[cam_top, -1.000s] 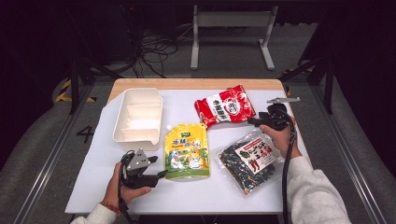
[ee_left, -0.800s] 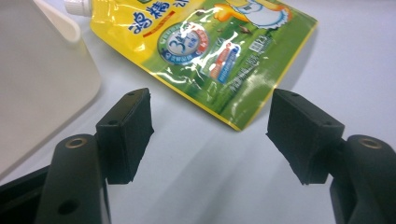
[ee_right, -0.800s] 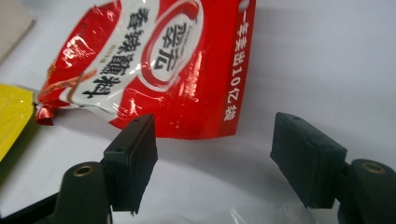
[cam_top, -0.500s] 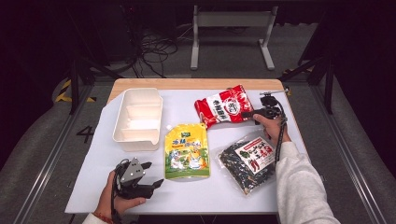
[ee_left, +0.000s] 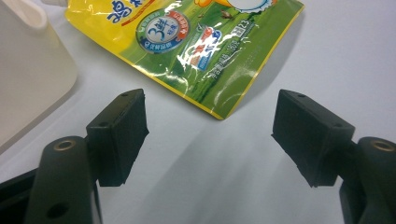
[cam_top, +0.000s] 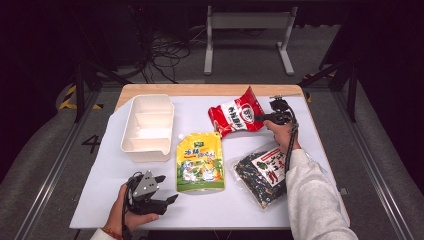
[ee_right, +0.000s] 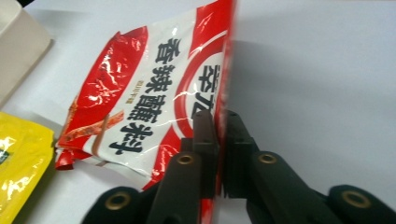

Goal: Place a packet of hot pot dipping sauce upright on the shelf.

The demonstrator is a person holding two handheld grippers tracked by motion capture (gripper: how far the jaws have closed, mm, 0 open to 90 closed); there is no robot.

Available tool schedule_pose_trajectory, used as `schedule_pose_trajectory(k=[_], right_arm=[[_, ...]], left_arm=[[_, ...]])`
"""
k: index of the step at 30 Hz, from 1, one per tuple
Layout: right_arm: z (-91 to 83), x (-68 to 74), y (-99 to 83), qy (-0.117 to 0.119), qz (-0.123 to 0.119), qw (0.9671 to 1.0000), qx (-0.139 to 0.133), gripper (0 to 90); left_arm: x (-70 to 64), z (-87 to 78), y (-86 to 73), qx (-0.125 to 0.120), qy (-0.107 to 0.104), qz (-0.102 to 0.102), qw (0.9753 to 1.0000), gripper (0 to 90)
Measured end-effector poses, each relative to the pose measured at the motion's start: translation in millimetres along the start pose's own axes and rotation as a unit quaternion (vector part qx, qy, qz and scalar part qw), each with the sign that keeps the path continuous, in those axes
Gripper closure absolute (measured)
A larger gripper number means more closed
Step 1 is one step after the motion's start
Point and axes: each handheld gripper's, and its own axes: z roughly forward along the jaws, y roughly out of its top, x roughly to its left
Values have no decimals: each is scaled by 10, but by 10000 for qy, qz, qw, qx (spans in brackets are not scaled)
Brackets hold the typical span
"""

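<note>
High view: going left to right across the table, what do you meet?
Left gripper → white tray → yellow pouch → red packet → dark packet

Right tool (cam_top: pixel 264 118), previously beside the red packet (cam_top: pixel 235 116), now pinches that packet's edge, its near side lifted off the tabletop (cam_top: pixel 320 150). Left tool (cam_top: pixel 165 189) has drawn back from the yellow pouch (cam_top: pixel 199 161), jaws apart.
</note>
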Motion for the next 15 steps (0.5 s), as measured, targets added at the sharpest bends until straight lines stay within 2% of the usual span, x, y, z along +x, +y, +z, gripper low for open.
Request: schedule_pose_trajectory(k=[2,4,6,9,10,11,12,13,14,15], right_arm=[[-35,49,16,-13,-139,9999,-90,883],[-123,115,54,21,-280,9990,-337,885],[-247,227,110,45,-560,9968,-571,886],[-414,405,177,-13,-959,9918,-840,887],[-476,480,197,-99,-1132,9894,-903,888],[-511,518,208,-128,-1237,9877,-947,888],[-511,518,208,-128,-1237,9877,-947,888],[-569,573,224,-86,-1355,9855,-1013,888],[-661,657,246,-111,-1571,9815,-1090,888],[-689,681,251,-116,-1625,9803,-1113,889]], left_arm=[[9,0,4,-10,8,-18,10000,269],[23,-15,15,-53,10,-12,10000,269],[38,-38,32,-115,53,-31,9999,269],[67,-78,80,-250,72,-91,9996,266],[71,-84,95,-272,97,-90,9995,265],[78,-90,123,-309,99,-76,9994,262],[78,-90,123,-309,99,-76,9994,256],[83,-92,153,-341,133,-61,9993,256],[87,-90,192,-388,142,-64,9991,254],[89,-90,212,-417,164,-48,9990,251]])
